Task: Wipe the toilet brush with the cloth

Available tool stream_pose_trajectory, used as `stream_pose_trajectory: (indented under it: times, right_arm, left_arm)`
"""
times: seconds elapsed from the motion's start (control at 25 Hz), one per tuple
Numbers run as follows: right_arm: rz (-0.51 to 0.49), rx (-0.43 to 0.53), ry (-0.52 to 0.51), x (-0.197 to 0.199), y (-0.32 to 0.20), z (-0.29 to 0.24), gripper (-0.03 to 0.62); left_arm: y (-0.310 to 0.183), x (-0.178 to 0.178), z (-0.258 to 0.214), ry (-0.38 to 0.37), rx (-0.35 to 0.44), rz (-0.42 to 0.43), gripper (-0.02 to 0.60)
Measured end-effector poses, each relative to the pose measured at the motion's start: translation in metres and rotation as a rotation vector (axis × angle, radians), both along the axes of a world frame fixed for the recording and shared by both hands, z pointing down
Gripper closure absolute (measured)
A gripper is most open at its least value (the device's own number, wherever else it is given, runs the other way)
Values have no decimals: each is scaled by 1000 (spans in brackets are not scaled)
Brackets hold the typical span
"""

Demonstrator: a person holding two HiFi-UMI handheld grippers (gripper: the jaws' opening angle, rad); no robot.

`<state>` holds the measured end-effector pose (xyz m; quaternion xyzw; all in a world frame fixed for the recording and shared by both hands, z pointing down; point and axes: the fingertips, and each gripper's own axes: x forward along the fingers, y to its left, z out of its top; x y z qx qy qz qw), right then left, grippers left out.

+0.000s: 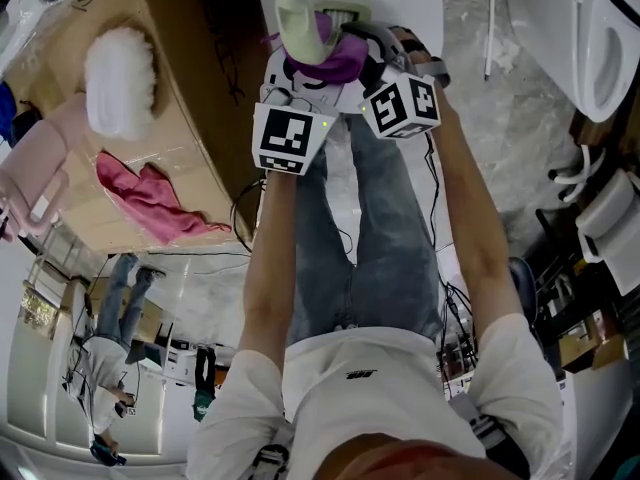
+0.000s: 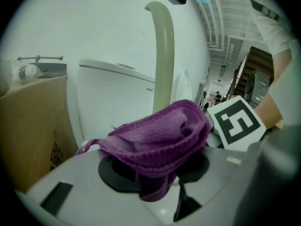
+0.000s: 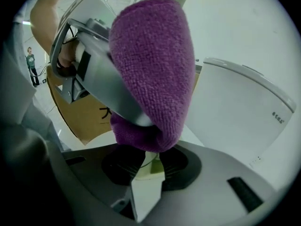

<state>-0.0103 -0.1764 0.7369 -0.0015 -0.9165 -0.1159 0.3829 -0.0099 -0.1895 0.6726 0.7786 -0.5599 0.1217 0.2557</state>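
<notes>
1. Step in hand: the wipe itself, on the handle section. The head of the brush is not clearly visible in any view.
2. The left claw (image 2: 155,171) is clenched on the purple knitted cloth (image 2: 160,135). The cloth is bunched and folded over the jaw tips like a mitt.
3. The right claw (image 3: 150,166) looks clamped on the lower shaft of the pale green plastic toilet brush (image 2: 162,55). A green section sits between its pads, though contact on the left pad is hard to confirm.
4. The brush stands upright between the two claws, in front of the white ceramic toilet cistern (image 2: 113,102) and beside the brown cardboard box (image 2: 28,126). Its curved handle top rises just behind the cloth, and cloth and shaft appear to touch.
5. Judged next move: hold the right claw steady and slide the cloth along the shaft. Keep it pressed on, and roll the brush to reach the far side.
6. Risk: the brush may twist in the right claw if the cloth drags hard.
</notes>
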Motion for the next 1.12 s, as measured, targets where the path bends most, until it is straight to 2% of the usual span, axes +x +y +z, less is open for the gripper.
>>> stream_pose_trajectory:
  times: [0.32, 0.56, 1.12]
  right_arm:
    - [51, -16, -30, 0, -4, 4, 530]
    - [50, -5, -28, -1, -4, 6, 531]
    - [51, 34, 12, -2, -3, 7, 539]
  left_arm:
    - [-13, 4, 17, 9, 3, -4, 397]
    - [-13, 2, 16, -23, 7, 19, 443]
    - [-18, -4, -51, 20, 110, 70, 457]
